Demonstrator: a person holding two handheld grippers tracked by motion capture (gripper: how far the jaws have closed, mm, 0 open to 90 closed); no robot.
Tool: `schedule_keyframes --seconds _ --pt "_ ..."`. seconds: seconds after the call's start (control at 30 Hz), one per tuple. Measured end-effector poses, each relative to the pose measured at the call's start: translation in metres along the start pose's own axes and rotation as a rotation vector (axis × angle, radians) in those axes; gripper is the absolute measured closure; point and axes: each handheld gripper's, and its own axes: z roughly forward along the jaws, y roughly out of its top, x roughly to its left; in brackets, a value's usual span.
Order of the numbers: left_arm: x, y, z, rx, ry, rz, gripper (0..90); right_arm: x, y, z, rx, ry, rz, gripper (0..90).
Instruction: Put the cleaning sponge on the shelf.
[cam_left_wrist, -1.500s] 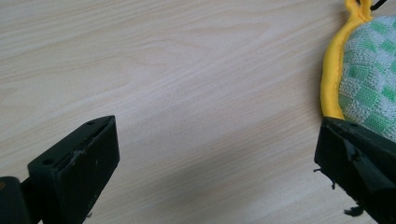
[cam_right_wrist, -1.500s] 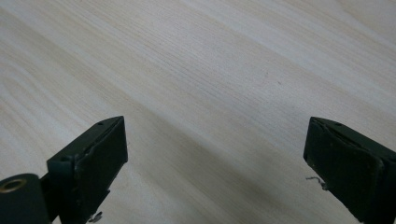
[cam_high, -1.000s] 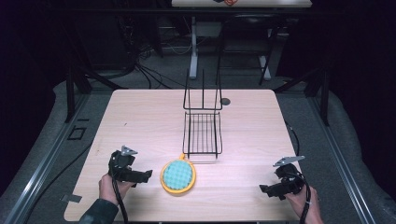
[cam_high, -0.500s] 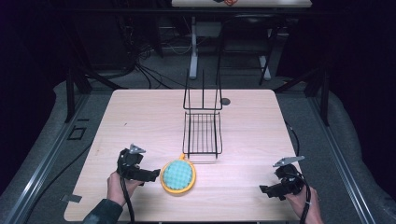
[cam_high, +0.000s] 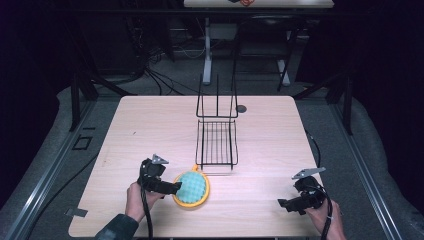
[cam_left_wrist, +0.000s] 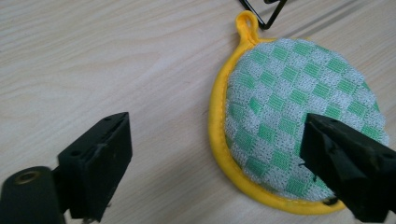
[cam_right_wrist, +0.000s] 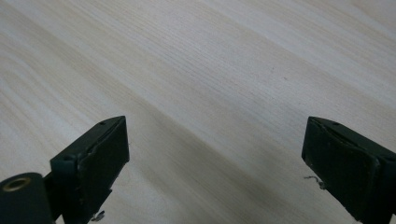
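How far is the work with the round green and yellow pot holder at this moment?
Done: the left gripper has reached the pot holder. In hand: its jaws have just been closing around the yellow rim, not gripping yet. Left: grip and lift; it lies flat beside the wire rack.

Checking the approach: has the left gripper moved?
Yes. The left gripper moved right toward the potholder, nearer the wire rack; its jaws have just been closing, not yet gripping.

light: table (cam_high: 150, 125) bright, surroundings dark | shadows: soft | focus: close-ups sharp
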Motion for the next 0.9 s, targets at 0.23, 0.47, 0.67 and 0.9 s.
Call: schedule_keyframes --seconds 0.23,0.47,0.67,0.9 --pt "0.003 0.004 0.004 -0.01 -0.009 -0.019 24.0 0.0 0.001 0.001 0.003 0.011 -0.001 7.0" --pt "-0.003 0.007 0.009 0.002 -0.019 -0.004 41.1 0.0 0.0 0.0 -0.002 0.002 -0.006 7.1" --pt "-0.005 0.006 0.014 0.033 -0.035 0.003 51.7 -0.001 0.0 0.0 -0.001 0.001 -0.005 7.2" --pt "-0.009 0.004 0.017 0.041 -0.067 -0.005 67.7 0.0 0.0 -0.001 -0.004 0.006 0.003 7.3"
